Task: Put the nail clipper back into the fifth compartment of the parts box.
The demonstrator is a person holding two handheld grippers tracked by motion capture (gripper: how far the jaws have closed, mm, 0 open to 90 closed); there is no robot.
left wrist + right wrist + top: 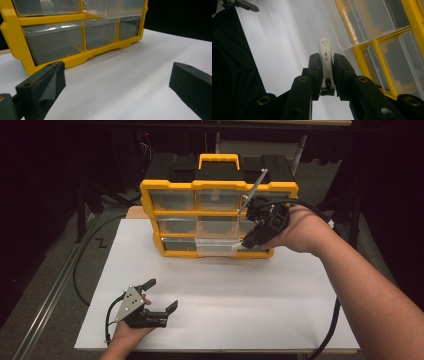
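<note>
The white table holds a yellow organizer; the right gripper pinches a nail clipper, so move slowly and drop it into the pulled-out drawer. The left gripper rests spread near the front.

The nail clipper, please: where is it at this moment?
In the right gripper view, the nail clipper is pinched in the right tool, beside the pulled-out clear drawer in the bottom row of the yellow organizer.
</note>
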